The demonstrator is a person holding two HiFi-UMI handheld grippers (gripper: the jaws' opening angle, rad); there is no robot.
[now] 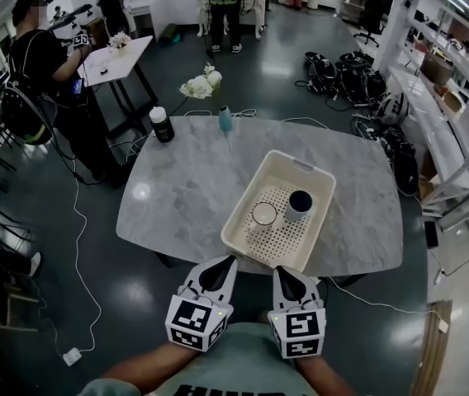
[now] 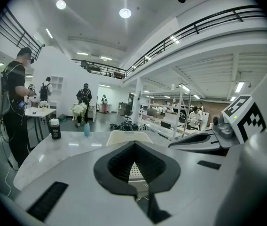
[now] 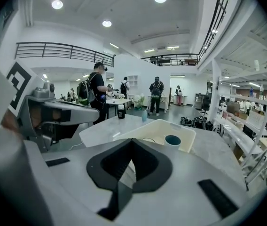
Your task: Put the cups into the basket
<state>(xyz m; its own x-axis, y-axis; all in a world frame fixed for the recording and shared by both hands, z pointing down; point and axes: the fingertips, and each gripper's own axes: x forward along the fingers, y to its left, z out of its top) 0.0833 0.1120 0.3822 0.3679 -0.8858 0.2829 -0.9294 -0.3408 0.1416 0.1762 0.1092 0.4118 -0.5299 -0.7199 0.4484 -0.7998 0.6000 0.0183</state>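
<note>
A cream perforated basket sits on the marble table, right of centre. Inside it stand two cups: a white cup and a cup with a dark inside. The dark-lined cup also shows in the right gripper view, within the basket. My left gripper and right gripper hover side by side at the table's near edge, just short of the basket. Both are shut and hold nothing. The left gripper view looks over shut jaws at the basket's near wall.
A black bottle with a white cap and a small teal bottle stand at the table's far edge. Behind it are white flowers, a small white table, people, floor cables and bags.
</note>
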